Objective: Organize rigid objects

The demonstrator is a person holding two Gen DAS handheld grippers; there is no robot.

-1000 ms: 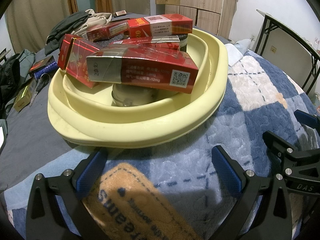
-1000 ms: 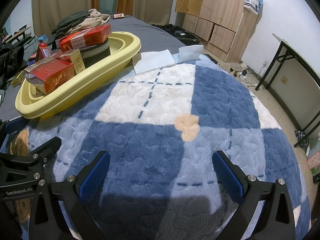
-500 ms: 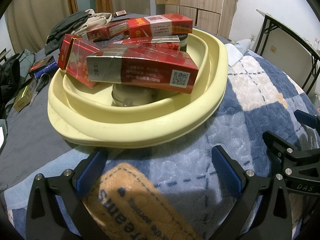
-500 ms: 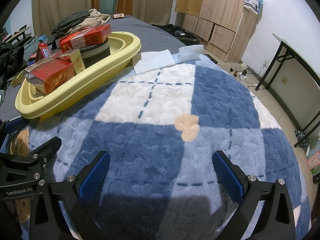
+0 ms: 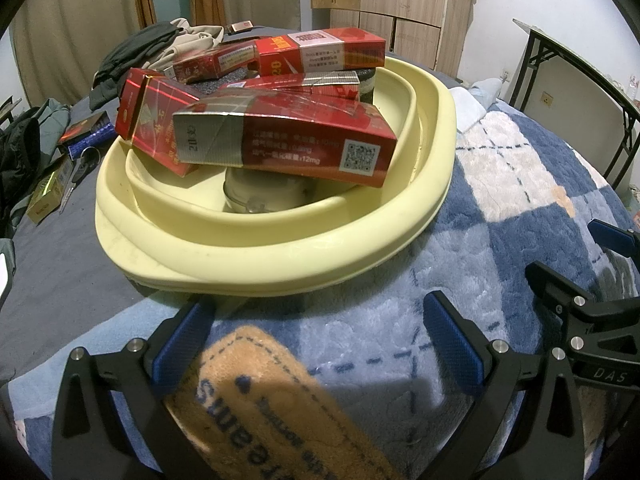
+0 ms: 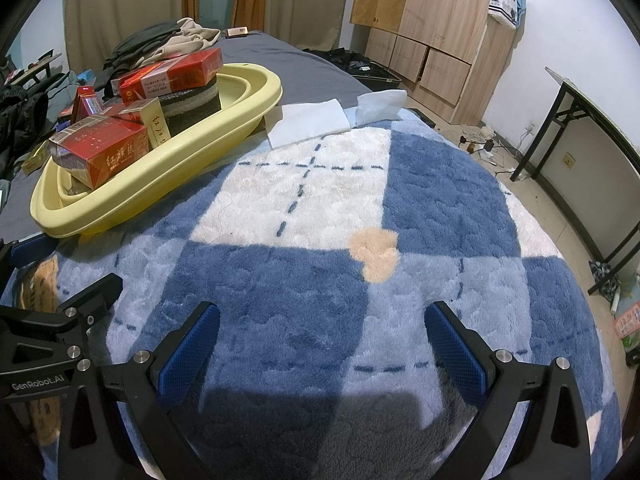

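Change: none to speak of — both views match those of a second ago and of half a second ago; basin, boxes and both grippers sit exactly where they were.

Left gripper (image 5: 316,334): jaws spread wide, nothing between them; it has stayed low over the blanket (image 5: 500,184), just short of the near rim of the yellow basin (image 5: 256,256).

Right gripper (image 6: 322,342): likewise wide apart and empty, over bare blue-and-white plaid, well apart from the basin to its left.

Task's things: red cigarette boxes heaped loosely in the basin on the bed. The nearest red box (image 5: 288,142) lies across the top, its end jutting toward the rim; another red carton (image 5: 320,54) rests on a dark round object at the back.

Strays: a few small boxes (image 5: 86,134) lie outside the basin on the grey sheet, beyond its left side.

Meaning for the task: a pause, as I judge it — no grasp is begun, and the pile looks unsorted. The left gripper seems best placed for the jutting box.

Risk: the top box looks loosely balanced; a nudge could tip it.
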